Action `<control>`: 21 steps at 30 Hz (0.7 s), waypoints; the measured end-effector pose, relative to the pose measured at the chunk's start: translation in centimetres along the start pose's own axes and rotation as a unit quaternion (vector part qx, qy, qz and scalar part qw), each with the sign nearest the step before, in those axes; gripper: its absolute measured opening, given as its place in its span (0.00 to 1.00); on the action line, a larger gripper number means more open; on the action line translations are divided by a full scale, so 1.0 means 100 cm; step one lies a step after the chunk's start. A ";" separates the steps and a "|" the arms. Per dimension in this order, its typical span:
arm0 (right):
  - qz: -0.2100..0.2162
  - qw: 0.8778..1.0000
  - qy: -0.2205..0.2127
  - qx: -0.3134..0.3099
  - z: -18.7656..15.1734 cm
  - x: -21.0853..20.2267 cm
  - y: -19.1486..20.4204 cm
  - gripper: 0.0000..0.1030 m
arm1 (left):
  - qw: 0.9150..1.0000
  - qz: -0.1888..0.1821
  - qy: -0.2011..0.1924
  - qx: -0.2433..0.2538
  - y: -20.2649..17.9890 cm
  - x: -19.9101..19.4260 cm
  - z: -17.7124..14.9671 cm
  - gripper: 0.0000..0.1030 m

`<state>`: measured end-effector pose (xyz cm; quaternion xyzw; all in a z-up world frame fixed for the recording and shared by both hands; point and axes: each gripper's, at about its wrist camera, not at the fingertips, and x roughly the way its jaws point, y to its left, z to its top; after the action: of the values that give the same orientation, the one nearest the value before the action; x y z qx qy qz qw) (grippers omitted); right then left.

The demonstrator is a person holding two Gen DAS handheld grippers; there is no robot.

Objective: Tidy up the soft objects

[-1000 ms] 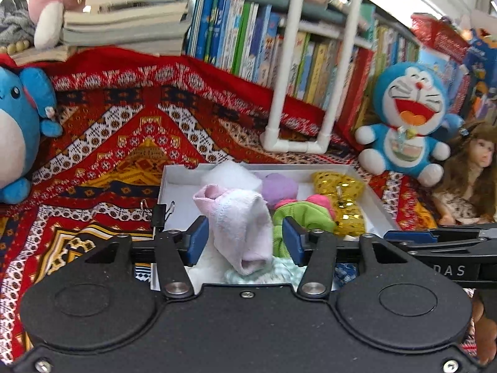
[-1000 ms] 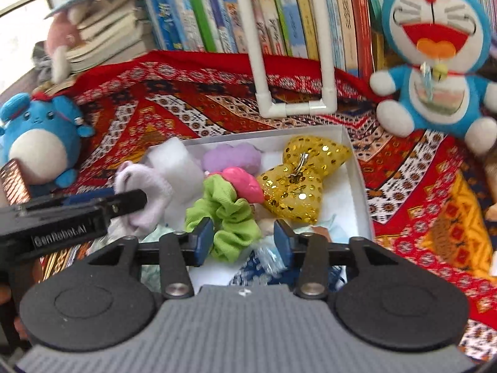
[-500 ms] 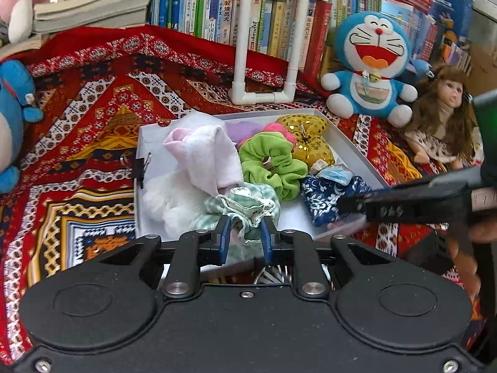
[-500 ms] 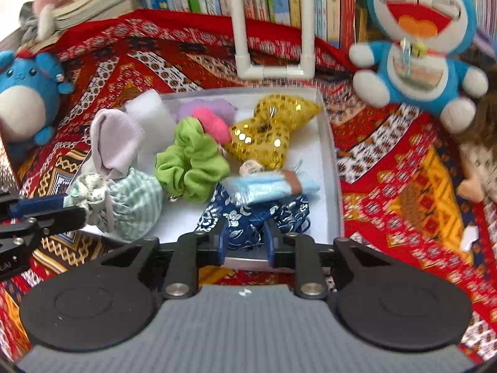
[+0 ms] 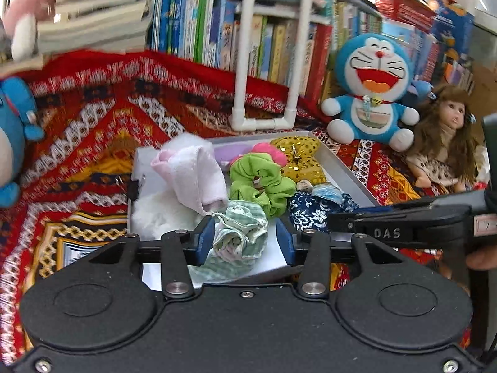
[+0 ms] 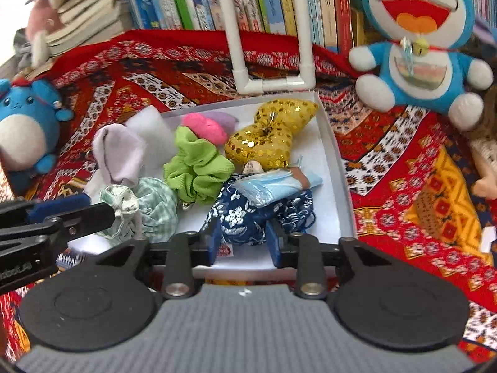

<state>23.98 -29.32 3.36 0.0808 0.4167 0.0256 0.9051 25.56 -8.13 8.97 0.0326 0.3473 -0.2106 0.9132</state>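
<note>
A white tray (image 5: 348, 171) (image 6: 337, 152) on the patterned cloth holds several soft things: a pale pink sock (image 5: 195, 171) (image 6: 119, 152), a green scrunchie (image 5: 264, 183) (image 6: 197, 168), a gold sequin bow (image 5: 298, 158) (image 6: 270, 133), a light blue mask (image 6: 276, 186). My left gripper (image 5: 245, 239) is open around the green checked pouch (image 5: 239, 236) (image 6: 149, 211) at the tray's near edge. My right gripper (image 6: 240, 242) is open around the navy floral pouch (image 6: 248, 217) (image 5: 313, 211).
A Doraemon plush (image 5: 372, 87) (image 6: 419, 40) and a doll (image 5: 444, 143) sit right of the tray. A blue round plush (image 6: 25, 130) (image 5: 12, 136) sits left. A white pipe frame (image 6: 270, 84) and a row of books (image 5: 248, 31) stand behind.
Both grippers were nearly shut on the pouches half a second ago and have opened; the two pouches now lie in the tray between the fingers.
</note>
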 end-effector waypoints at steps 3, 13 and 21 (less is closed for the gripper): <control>0.006 1.000 -0.012 0.003 -0.004 -0.019 0.001 0.57 | 1.000 -0.005 -0.017 0.004 -0.004 -0.023 -0.004 0.46; 0.045 0.996 -0.075 -0.011 -0.052 -0.083 0.009 0.79 | 0.997 -0.021 -0.073 -0.003 -0.015 -0.098 -0.054 0.74; 0.044 0.986 -0.154 -0.049 -0.106 -0.128 0.012 0.91 | 0.996 -0.001 -0.091 -0.018 -0.020 -0.134 -0.111 0.80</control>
<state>7.65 -28.24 6.41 0.0575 0.2663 0.0735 0.9594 8.88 -2.83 9.48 -0.0032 0.2669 -0.2077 0.9411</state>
